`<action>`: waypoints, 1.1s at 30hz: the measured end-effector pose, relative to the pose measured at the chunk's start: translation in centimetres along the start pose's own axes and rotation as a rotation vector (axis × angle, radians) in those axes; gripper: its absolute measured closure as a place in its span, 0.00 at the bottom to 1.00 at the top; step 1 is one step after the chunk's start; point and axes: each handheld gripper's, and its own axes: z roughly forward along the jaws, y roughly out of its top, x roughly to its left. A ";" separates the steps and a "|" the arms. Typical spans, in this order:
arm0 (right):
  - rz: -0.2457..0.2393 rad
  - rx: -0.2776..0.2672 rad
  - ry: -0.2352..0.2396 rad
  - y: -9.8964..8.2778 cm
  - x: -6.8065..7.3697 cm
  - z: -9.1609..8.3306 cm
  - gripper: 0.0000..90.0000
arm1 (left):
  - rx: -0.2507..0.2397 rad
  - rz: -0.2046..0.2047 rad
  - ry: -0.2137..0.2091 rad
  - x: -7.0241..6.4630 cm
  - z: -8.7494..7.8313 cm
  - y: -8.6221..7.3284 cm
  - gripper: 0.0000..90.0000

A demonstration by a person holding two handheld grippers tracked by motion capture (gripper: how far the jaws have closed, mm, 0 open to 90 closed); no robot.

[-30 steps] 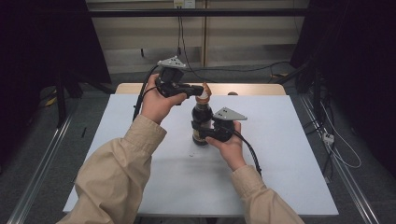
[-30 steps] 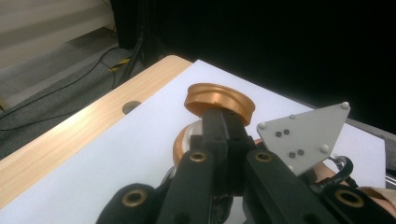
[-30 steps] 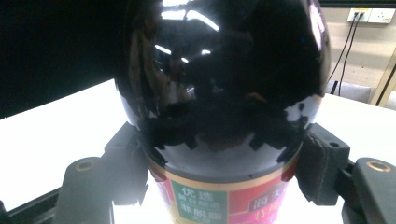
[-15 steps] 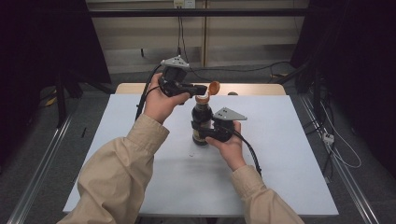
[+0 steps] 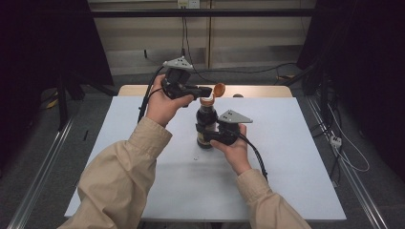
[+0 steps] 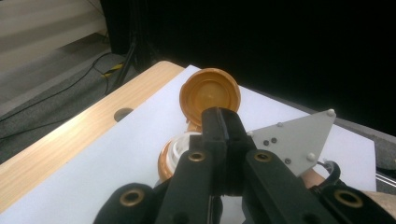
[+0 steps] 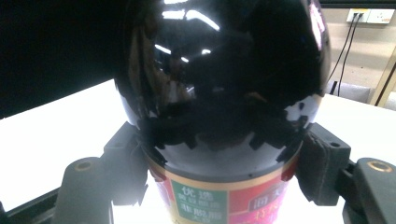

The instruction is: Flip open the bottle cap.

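Now my right tool (image 5: 213,137) clamps the dark sauce bottle (image 5: 206,125) upright on the desk (image 5: 286,157); my left tool (image 5: 206,90), jaws closed, has its orange flip cap (image 5: 218,89) open, pouring undone.

Bottle (image 5: 205,125) upright mid-table (image 5: 296,157), right tool (image 5: 210,138) around it, left tool (image 5: 208,90) at its flipped-up cap (image 5: 218,89).

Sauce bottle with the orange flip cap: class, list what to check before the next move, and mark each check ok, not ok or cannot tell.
1. Bottle upright on the table: ok.
2. Right claw clamped on the bottle's body: ok.
3. Flip cap swung open: ok.
4. Left claw shut, tips at the cap: ok.
5. White spout clear: cannot tell.
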 end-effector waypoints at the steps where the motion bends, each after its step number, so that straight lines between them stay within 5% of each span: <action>1: 0.000 0.001 -0.001 0.0 0.0 0.0 0.32 | -0.009 -0.004 -0.003 0.0 -0.1 -0.1 1.00; 6: -0.005 0.003 0.000 0.1 -0.1 0.0 0.32 | -0.011 0.000 -0.004 0.2 -0.7 -0.3 0.99; 21: 0.030 0.040 0.006 0.2 -0.3 -0.5 0.26 | -0.017 0.000 0.000 1.1 -2.4 -2.3 0.65; 27: 0.083 0.073 0.020 0.2 -0.8 -1.2 0.20 | -0.027 0.004 0.016 1.2 -3.0 -3.5 0.49; 33: 0.083 0.073 0.045 0.3 -1.2 -2.6 0.19 | -0.054 -0.008 0.000 1.3 -3.4 -5.0 0.39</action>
